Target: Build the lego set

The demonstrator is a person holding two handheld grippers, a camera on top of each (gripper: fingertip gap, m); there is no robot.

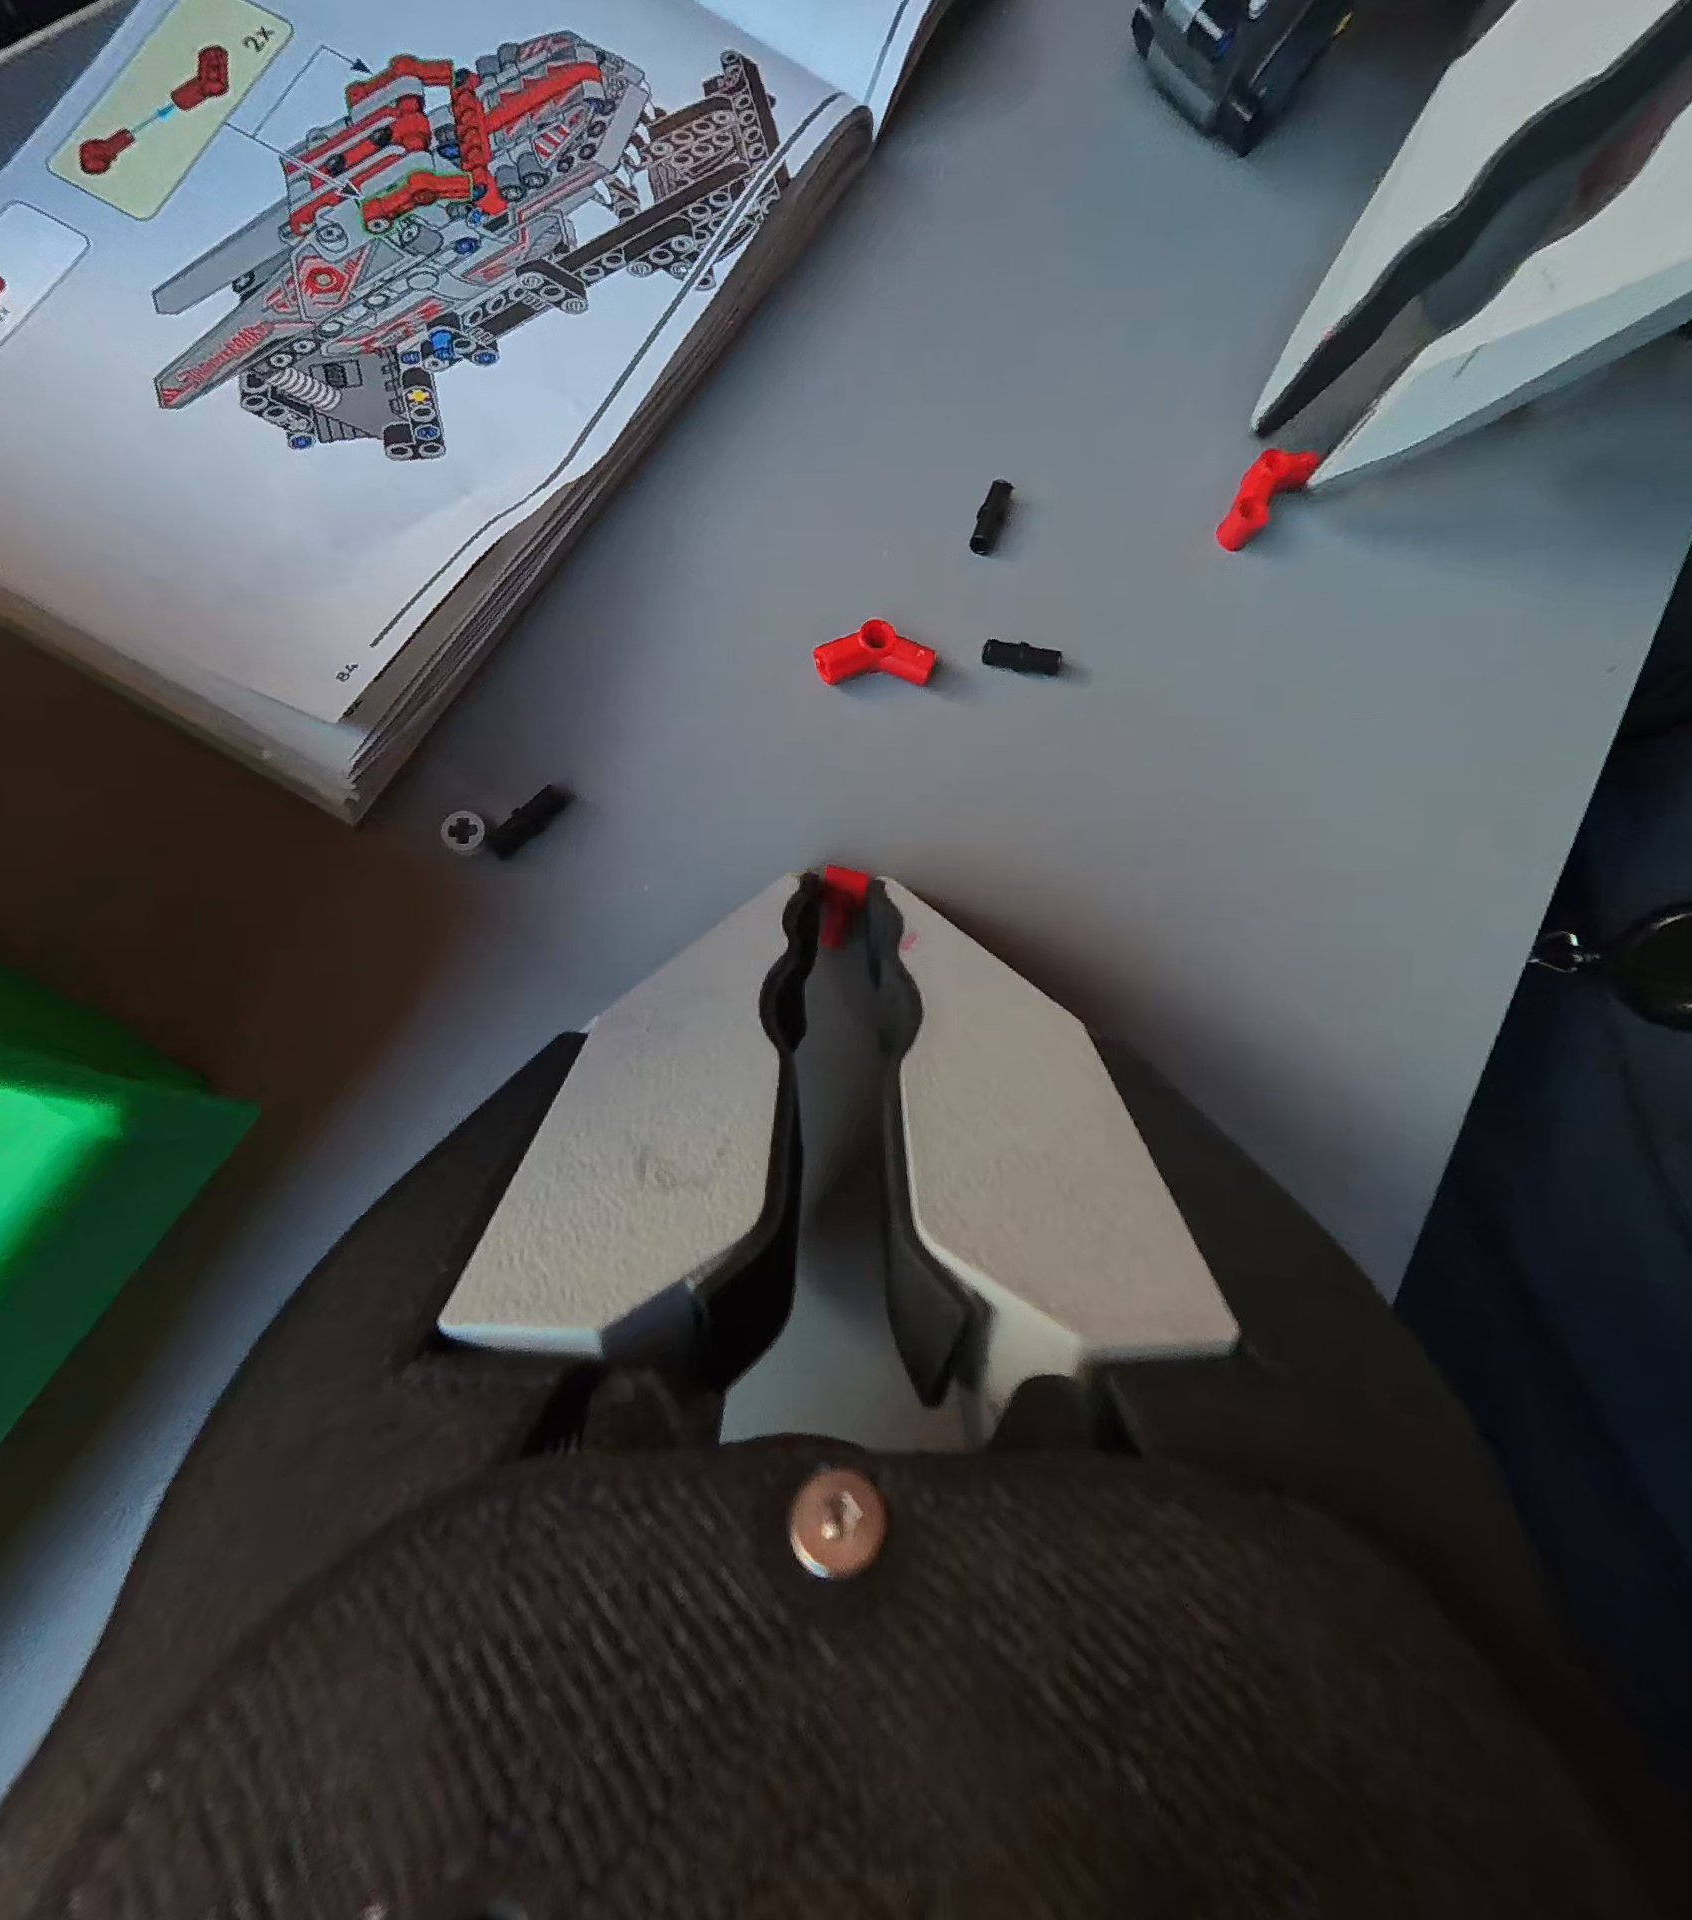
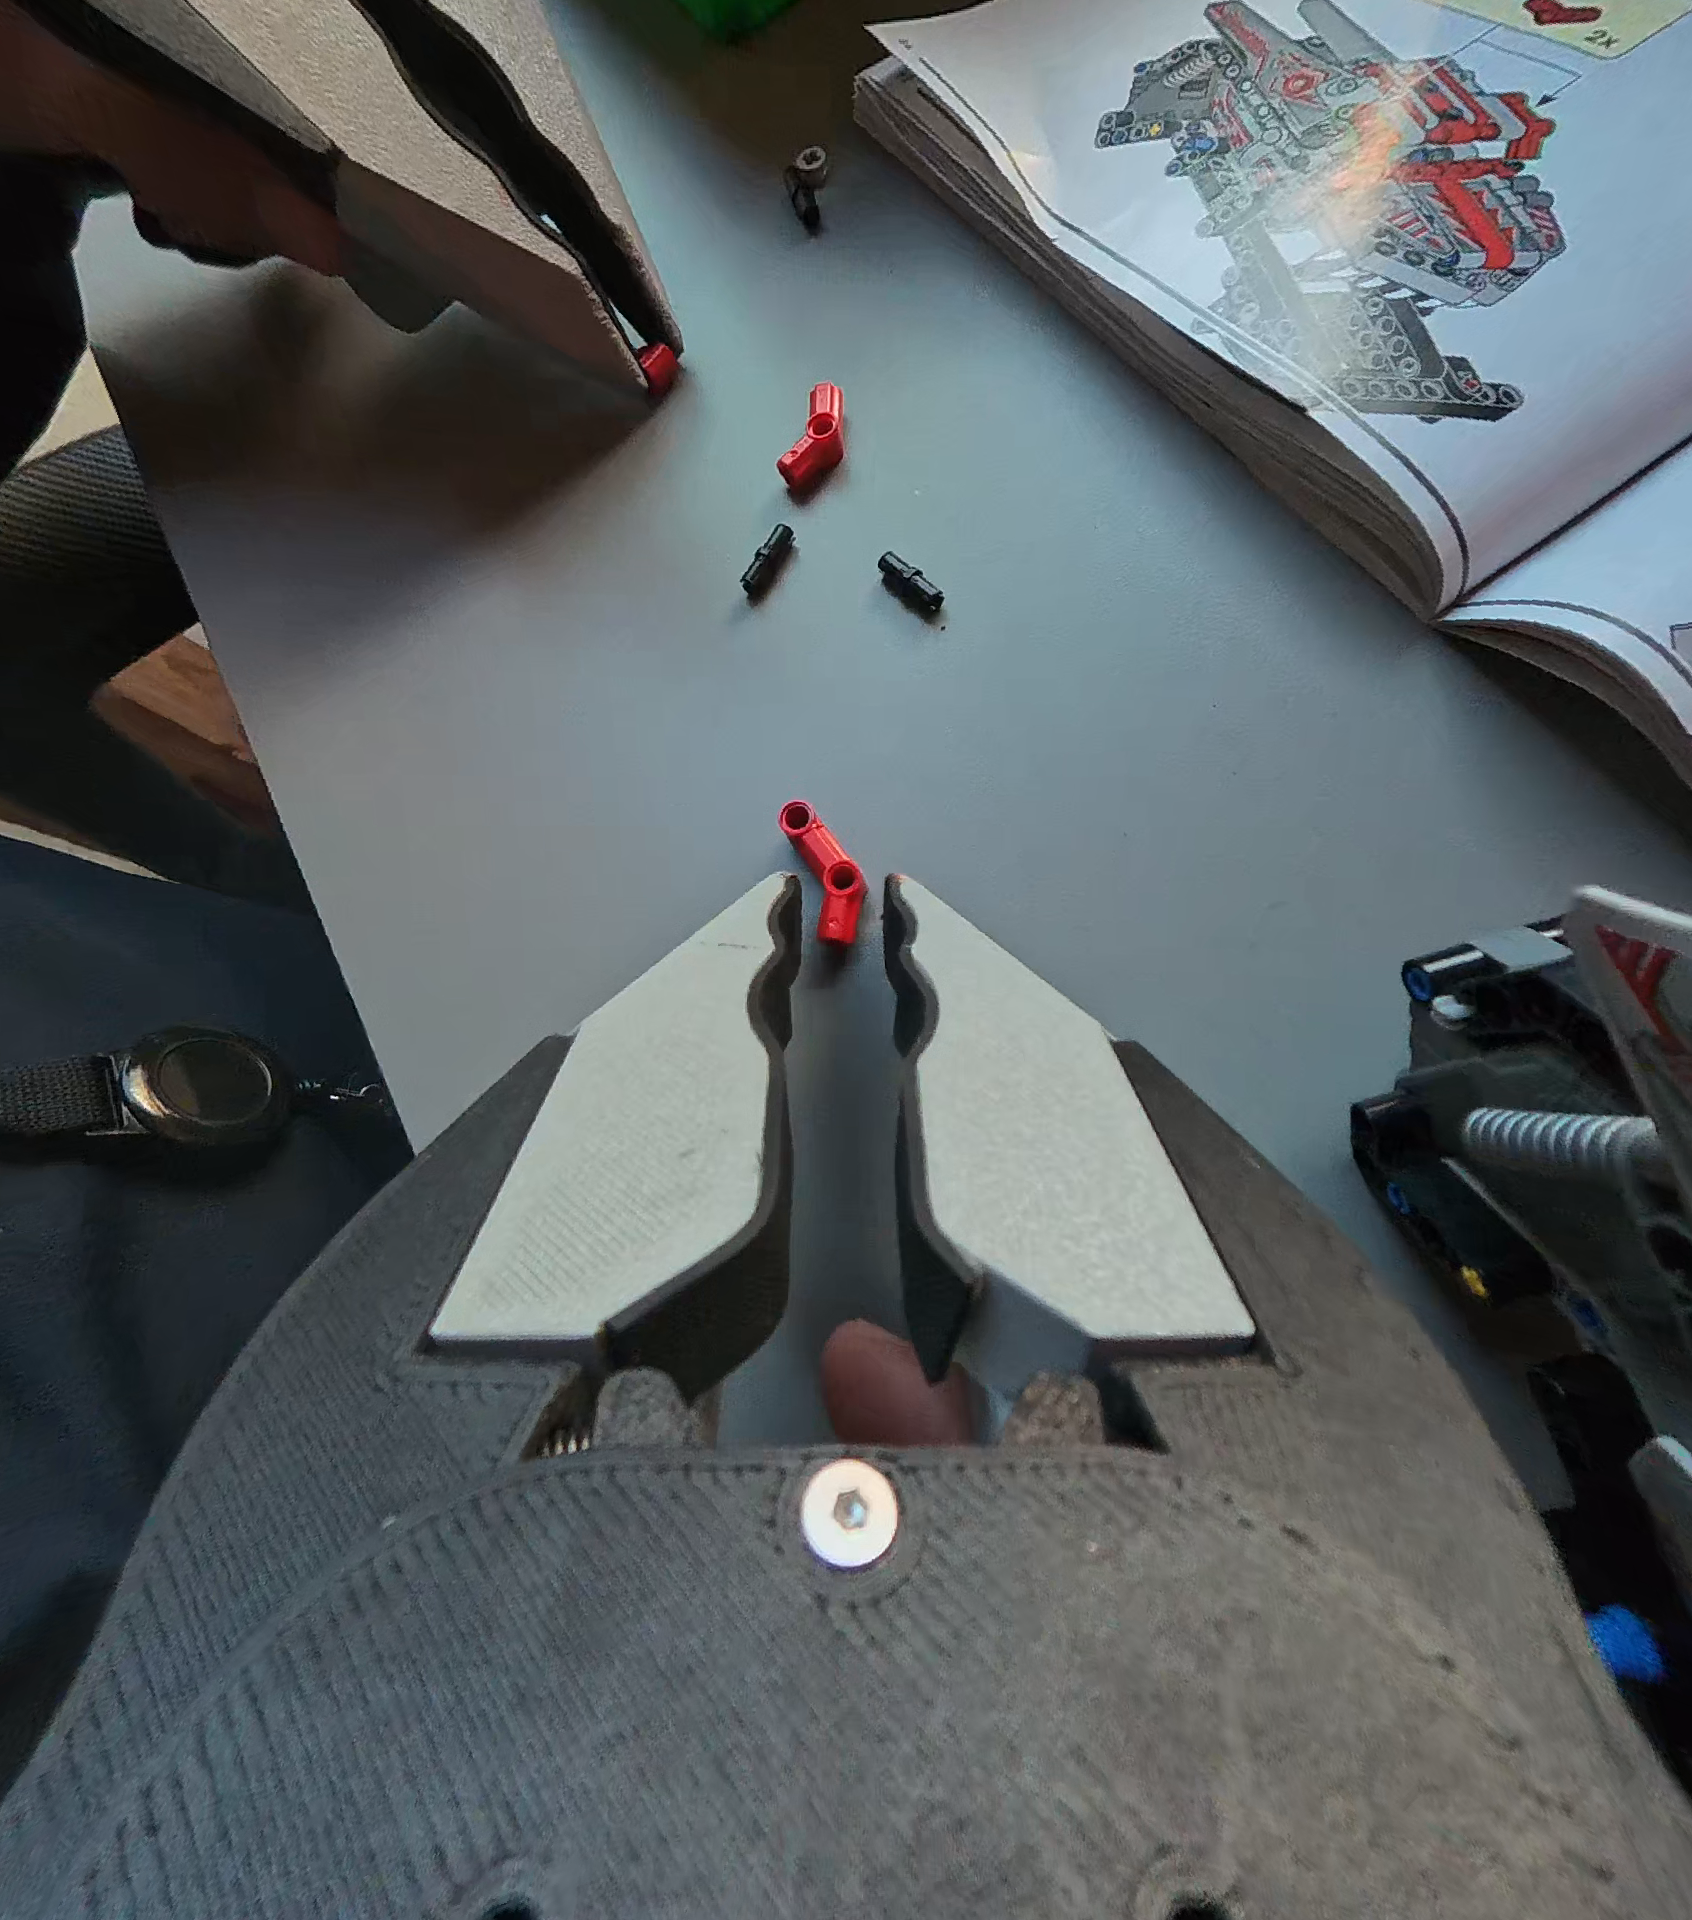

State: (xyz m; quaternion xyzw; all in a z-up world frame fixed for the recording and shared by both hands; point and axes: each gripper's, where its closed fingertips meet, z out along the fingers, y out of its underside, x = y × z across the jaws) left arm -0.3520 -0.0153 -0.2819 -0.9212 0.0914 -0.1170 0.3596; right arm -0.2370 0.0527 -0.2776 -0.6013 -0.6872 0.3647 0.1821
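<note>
On the grey tabletop (image 1: 1185, 831), my left tool (image 1: 840, 896) is pinched down on a small red piece (image 1: 843, 902), only the end of which shows between the tips; the same grip appears far off in the right wrist view, with the red piece (image 2: 658, 366) at the tip touching or nearly touching the surface. My right tool (image 2: 840, 902) stands slightly parted, its tips on either side of one leg of a red angled connector (image 2: 826, 868) that lies flat on the tabletop; whether the tips press it I cannot tell. In the left wrist view this connector (image 1: 1260, 497) lies at the tips of that tool (image 1: 1289, 457).

Between the two tools lie a second red angled connector (image 1: 873, 652), loose, and two black pins (image 1: 991, 516) (image 1: 1021, 656), apart from each other. Nearer the open instruction booklet (image 1: 302, 312) lies a third black pin (image 1: 530, 821), touching a small grey bush (image 1: 463, 831).

The booklet lies open at a page showing a red and grey model. A partly built model (image 2: 1600, 1195), black and grey with a grey spring, sits at the right side of the tabletop beside my right tool. A green bin (image 1: 11, 1195) is at the left edge.
</note>
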